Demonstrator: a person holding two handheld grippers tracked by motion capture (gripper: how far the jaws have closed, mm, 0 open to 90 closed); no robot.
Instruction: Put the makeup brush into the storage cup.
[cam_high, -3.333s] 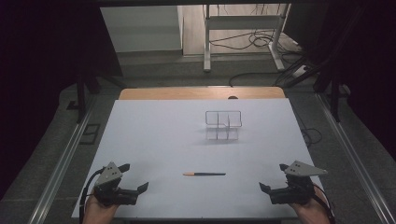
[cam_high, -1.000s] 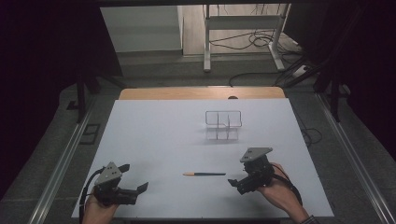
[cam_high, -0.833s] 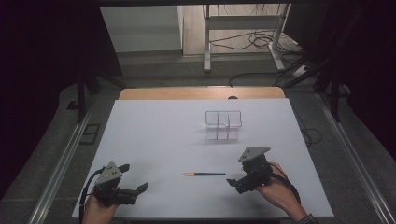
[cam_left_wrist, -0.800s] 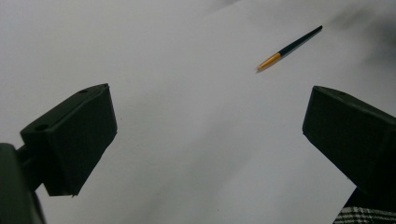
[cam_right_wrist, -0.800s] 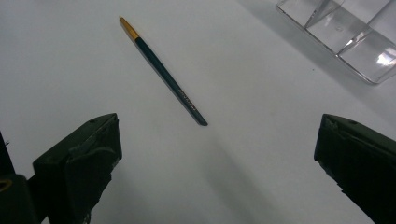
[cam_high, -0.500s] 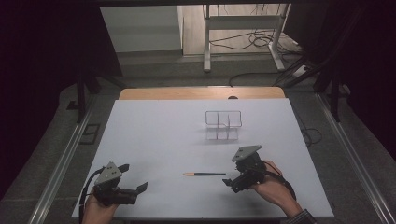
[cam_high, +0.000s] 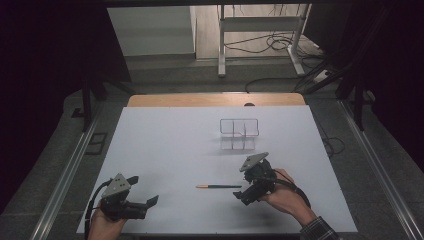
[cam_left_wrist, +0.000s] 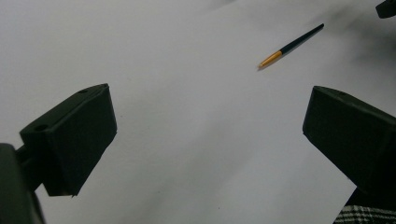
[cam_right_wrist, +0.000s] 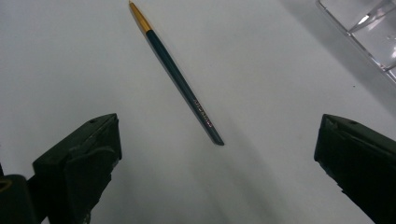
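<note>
A slim dark-green pen with an orange-gold tip (cam_high: 218, 186) lies flat on the white table (cam_high: 165, 150), near its front middle. My right gripper (cam_high: 243, 194) is open, its jaws just right of the pen's dark end and pointing left toward it. In the right gripper view the pen (cam_right_wrist: 177, 74) lies slantwise between and ahead of the wide-apart jaws. My left gripper (cam_high: 148, 202) rests open at the front left, well away from the pen. The left gripper view has the pen (cam_left_wrist: 290, 45) far off at the upper right.
A clear plastic organiser with several compartments (cam_high: 239, 134) stands behind the pen, toward the table's middle right; its corner (cam_right_wrist: 369, 32) is at the top right of the right gripper view. A wooden strip (cam_high: 215, 99) runs along the far edge. Metal rails flank the table.
My right gripper has moved left and forward from the front right corner until its jaws are right beside the pen's dark end. The left gripper and the pen have stayed put.
</note>
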